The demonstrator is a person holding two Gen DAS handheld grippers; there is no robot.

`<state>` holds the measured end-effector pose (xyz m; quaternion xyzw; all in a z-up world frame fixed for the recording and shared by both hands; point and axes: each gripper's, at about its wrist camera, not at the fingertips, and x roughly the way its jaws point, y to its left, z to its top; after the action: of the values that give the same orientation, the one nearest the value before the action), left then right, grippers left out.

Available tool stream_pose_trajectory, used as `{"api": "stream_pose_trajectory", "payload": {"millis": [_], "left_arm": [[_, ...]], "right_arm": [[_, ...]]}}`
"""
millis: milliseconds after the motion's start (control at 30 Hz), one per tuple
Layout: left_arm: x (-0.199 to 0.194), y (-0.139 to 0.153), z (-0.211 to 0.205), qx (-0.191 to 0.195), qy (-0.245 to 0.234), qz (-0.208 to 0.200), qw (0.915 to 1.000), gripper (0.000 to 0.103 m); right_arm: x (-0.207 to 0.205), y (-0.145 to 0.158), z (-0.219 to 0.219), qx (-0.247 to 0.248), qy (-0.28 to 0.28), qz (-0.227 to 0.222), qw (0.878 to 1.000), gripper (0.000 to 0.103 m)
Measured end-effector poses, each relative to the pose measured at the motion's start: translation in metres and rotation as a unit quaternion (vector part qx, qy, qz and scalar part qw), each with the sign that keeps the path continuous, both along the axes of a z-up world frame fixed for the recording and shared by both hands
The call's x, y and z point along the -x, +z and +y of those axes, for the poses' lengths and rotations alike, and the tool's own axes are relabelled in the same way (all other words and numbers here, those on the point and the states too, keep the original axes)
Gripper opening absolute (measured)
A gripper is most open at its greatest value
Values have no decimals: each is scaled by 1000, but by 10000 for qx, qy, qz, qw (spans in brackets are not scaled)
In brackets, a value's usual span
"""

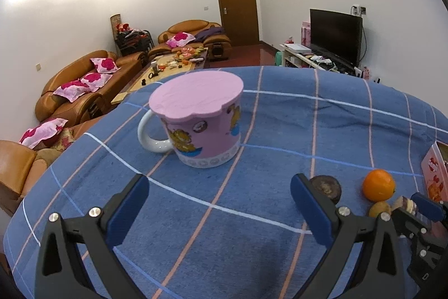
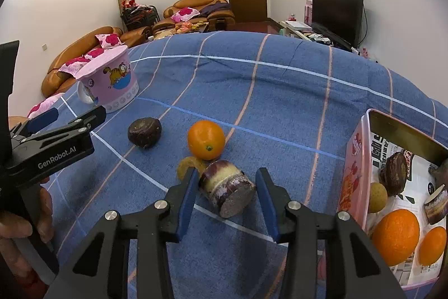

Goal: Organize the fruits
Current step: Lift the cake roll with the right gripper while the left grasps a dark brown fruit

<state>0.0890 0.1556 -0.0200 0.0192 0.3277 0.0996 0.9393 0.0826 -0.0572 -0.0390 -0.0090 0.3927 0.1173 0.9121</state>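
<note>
While the right claw (image 2: 225, 188) sits low over the blue plaid cloth (image 2: 280, 102) on the counter, its two blue pads straddle a short chunk of purple sugarcane (image 2: 226, 187) lying on its side. The left pad looks like it's touching the chunk, but there's a sliver of gap at the right pad, so I'd call the fingers narrowed around it and not clamped yet.

Just past the cane at about 11 o'clock is a small yellowish fruit (image 2: 189, 164), half hidden behind the left finger. An orange (image 2: 206, 139) sits right behind that at 12 o'clock, pretty much touching it. Further out at 10 o'clock, on its own, is a dark wrinkly passion fruit (image 2: 145, 131).

Over at 3 o'clock from the cane is a pink-rimmed box (image 2: 354, 167), and it already has stuff in it: two oranges, a small tan round fruit, another passion fruit and another cane piece.

The left claw (image 1: 219, 210) hangs above bare cloth with its fingers wide apart, nothing between them. A pink cartoon-cat mug (image 1: 200, 119) with a pink lid stands at 12 o'clock from it, well clear. A hand (image 2: 25, 226) wraps that claw's handle at the left edge of the right wrist view.
</note>
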Motion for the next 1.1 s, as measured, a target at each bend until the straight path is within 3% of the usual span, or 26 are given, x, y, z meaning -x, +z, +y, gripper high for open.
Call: {"api": "stream_pose_trajectory", "payload": {"millis": [333,467,767,900,967,1100], "left_arm": [[2,4,-6,254,-339,-83,9991,103],[-1,0,-6,256,-382,64,9989,103],[-15,-15,-33,542,-1019,604,9915,100],[-36,-22,-56,160,-1065,886,9902,93],[-44,-28,-61,12,-1015,1073,9890,84],[-52,-31,-51,505,-1065,1209,9856,79]], "right_arm": [[46,30,-8,174,-495,-1337,9896,44],[61,33,-20,87,-627,-1373,9885,44],[65,27,-32,-156,-597,-1159,9913,44],[67,26,-30,-128,-517,-1176,9916,44],[67,26,-30,-151,-515,-1158,9918,44],[65,24,-35,-247,-526,-1048,9928,44]]}}
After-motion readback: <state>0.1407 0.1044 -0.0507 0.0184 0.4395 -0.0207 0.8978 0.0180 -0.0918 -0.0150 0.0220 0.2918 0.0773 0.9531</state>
